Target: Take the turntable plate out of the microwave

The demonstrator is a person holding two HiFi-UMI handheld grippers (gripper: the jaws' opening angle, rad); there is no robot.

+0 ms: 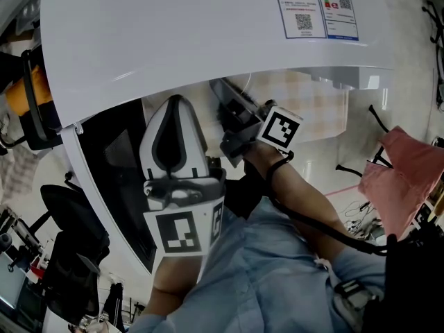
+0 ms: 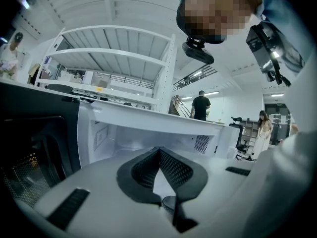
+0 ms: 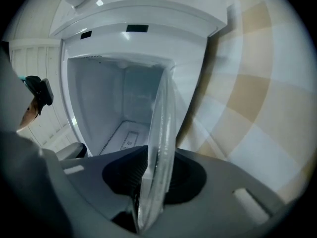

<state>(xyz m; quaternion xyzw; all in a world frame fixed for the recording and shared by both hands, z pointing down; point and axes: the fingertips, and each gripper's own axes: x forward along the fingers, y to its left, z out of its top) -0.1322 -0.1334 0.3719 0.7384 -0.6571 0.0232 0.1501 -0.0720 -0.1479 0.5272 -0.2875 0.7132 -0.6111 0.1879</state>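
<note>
Stickers, one with a QR code, are showing on the white top of the microwave in the head view only, and their print is too small for reading. Only the right gripper view is showing the right gripper clamping the clear turntable plate by its rim. The plate is standing edge-on across the side edge of the cavity opening, with a checked surface lying free beside it. The left gripper is hovering before the cavity with its jaws closed together, and the dark door is standing swung wide beside it.
</note>
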